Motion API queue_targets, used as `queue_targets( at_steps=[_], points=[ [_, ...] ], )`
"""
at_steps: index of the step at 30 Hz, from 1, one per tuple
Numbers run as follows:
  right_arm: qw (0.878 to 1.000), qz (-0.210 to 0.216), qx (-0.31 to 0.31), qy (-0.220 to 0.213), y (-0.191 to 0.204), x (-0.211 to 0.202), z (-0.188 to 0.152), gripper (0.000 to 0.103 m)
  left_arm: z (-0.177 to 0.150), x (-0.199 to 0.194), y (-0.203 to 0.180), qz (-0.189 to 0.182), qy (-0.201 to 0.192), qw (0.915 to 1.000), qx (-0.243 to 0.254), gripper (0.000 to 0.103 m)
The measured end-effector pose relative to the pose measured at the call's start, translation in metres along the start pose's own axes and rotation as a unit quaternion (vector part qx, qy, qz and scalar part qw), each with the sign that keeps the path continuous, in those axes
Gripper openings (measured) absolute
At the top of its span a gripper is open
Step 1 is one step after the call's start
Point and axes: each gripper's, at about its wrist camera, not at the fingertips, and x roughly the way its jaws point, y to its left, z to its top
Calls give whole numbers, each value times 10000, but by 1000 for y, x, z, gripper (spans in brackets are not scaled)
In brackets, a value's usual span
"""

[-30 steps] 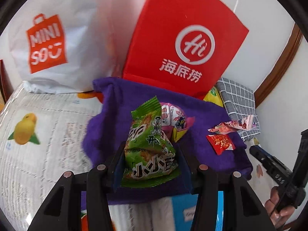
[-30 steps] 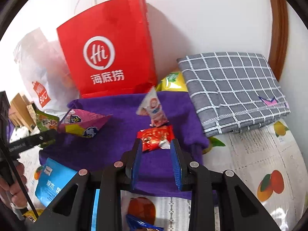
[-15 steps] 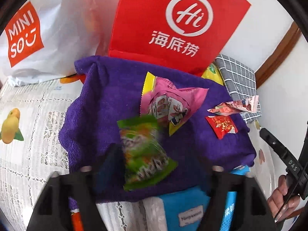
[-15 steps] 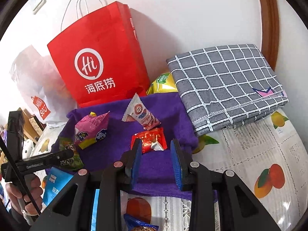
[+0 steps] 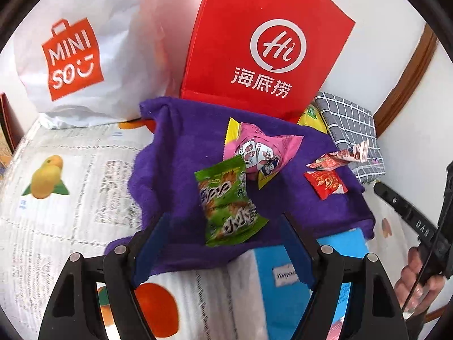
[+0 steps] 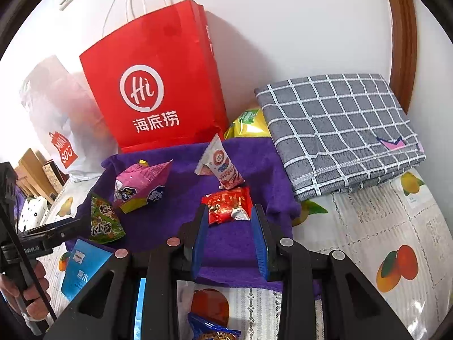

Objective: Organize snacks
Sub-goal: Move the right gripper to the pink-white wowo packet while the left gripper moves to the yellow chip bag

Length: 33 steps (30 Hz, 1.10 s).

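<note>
You are holding the left gripper with its jaws spread wide and nothing between them, low in the left wrist view; the green snack packet is lying free on the purple towel just ahead of the blue pads, so that piece looks placed. Your right gripper is also standing parted, low centre of its view, and the red snack packet is sitting right between the fingertips, not pinched as far as I can tell. If that is the next pick, be lowering the pads evenly on both sides (the wrapper is crinkly and likely to slide) and closing on its body rather than a loose corner. Further up the towel, the pink snack packet and the white triangular packet are lying close together; be keeping clear of them. Behind, at the top of both views, the red paper bag is standing upright.
</note>
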Motion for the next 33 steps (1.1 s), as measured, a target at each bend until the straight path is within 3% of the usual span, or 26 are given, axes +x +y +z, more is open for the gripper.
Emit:
queue_targets(
  at_steps=[8,14,19,24,30,33],
  points=[
    [9993,-116,-55,-360,6,-24,-12,31,-12,-27,-9,139,-326,9988,348,78],
    [9996,-41,245,-108,-3,-41,-34,34,-14,-43,1,-120,-375,9990,188,78],
    [9994,-254,61,244,-5,-51,-55,48,-18,-54,5,-239,-458,9986,140,78],
    [9974,-257,-84,669,-8,-53,-89,55,-20,-55,2,-310,-473,9982,175,78],
    [9947,-211,-173,994,-10,-45,-117,62,-21,-58,-6,-299,-509,9977,340,78],
    [9945,-293,-327,952,-5,-42,-123,71,-22,-59,-7,-330,-533,9974,355,78]
  ],
)
